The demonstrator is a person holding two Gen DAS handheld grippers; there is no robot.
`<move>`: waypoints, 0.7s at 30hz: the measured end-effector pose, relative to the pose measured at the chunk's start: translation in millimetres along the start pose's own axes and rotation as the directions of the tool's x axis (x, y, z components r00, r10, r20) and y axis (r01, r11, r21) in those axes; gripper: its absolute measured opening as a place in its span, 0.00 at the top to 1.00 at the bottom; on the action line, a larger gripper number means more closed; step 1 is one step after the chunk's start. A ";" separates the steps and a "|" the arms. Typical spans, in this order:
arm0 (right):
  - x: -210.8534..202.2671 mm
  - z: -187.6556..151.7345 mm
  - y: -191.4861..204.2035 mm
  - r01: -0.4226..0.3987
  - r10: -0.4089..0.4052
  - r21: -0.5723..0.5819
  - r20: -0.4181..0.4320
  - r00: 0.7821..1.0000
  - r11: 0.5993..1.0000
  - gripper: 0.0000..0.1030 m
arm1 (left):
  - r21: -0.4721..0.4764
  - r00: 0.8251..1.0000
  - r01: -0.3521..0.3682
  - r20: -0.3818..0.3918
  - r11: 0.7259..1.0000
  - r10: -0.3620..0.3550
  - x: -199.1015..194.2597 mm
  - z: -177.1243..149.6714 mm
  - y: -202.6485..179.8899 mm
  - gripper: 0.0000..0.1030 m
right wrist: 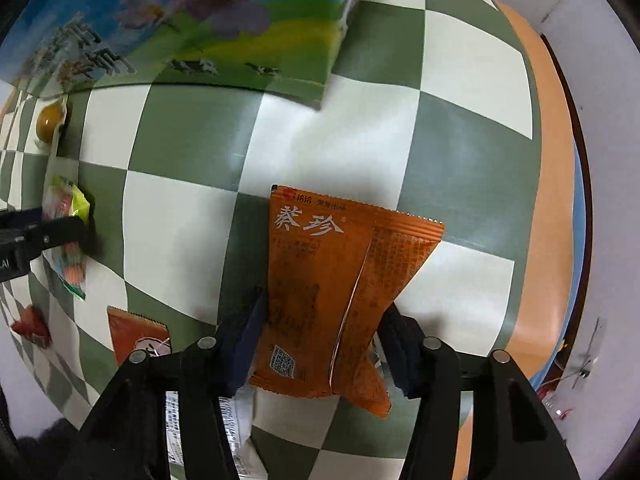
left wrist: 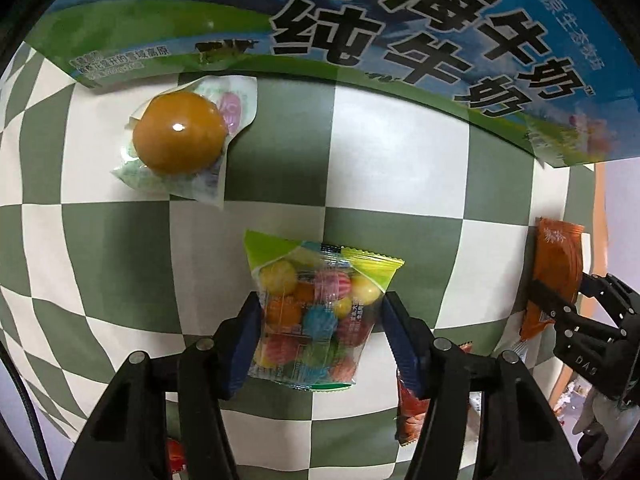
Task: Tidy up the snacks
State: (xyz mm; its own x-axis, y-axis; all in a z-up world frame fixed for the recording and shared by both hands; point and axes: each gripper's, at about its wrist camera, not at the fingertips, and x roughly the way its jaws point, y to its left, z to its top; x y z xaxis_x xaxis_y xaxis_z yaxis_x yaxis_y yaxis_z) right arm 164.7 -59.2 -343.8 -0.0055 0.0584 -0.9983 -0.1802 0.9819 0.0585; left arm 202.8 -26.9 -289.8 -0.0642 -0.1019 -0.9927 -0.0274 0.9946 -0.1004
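Candy bag [left wrist: 310,312] one, orange packets [right wrist: 332,292] perhaps two

Clear, crinkly plastic on the candy bag [left wrist: 316,312], glossy over the coloured balls. Matt orange foil-like film on the snack packet [right wrist: 324,292], creased along its seam. Smooth, faintly shiny checked cloth [left wrist: 400,160] over the counter. Printed, slightly glossy cardboard on the milk box [left wrist: 360,20]. Matt black plastic fingers [left wrist: 404,344] with dark blue pads.
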 end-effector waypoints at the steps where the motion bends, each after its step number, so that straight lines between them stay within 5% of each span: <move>1: 2.0 0.3 3.2 -0.027 0.027 0.030 -0.002 1.000 0.999 0.37 | -0.001 1.000 0.017 -0.007 1.000 -0.017 1.7 9.2 3.9 0.41; 4: -3.2 5.4 -11.6 -0.107 0.106 0.121 0.012 0.994 0.987 0.29 | 0.003 0.998 0.056 -0.026 0.998 -0.056 5.2 30.2 33.6 0.40; 8: -0.2 3.0 -21.4 -0.140 0.139 0.207 0.022 0.990 0.968 0.27 | 0.054 0.996 -0.026 -0.079 0.998 0.031 27.2 24.4 29.7 0.40; 11: 8.7 1.8 -34.2 -0.144 0.139 0.288 0.038 0.990 0.947 0.26 | 0.070 0.994 -0.098 -0.048 0.993 0.101 30.8 15.9 25.6 0.42; 13: 13.6 1.0 -46.2 -0.123 0.113 0.305 0.050 0.992 0.944 0.32 | 0.047 0.992 -0.128 -0.016 0.991 0.129 29.7 11.9 27.8 0.51; 14: 16.2 -1.9 -46.9 -0.102 0.089 0.307 0.057 0.994 0.946 0.42 | 0.038 0.990 -0.137 -0.007 0.990 0.137 25.9 4.3 18.5 0.54; 21: 16.3 -15.9 -46.7 -0.123 0.085 0.303 0.134 0.987 0.945 0.50 | -0.040 0.993 -0.112 0.044 0.993 0.113 10.7 -15.8 1.1 0.57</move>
State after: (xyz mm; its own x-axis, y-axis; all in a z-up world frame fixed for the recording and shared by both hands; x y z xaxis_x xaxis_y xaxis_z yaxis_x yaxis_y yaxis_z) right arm 157.4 -106.9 -362.9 0.1107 0.1654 -0.9800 0.1284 0.9754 0.1791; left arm 186.3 -27.2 -299.4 -0.0231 0.0126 -0.9997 -0.0599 0.9981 0.0139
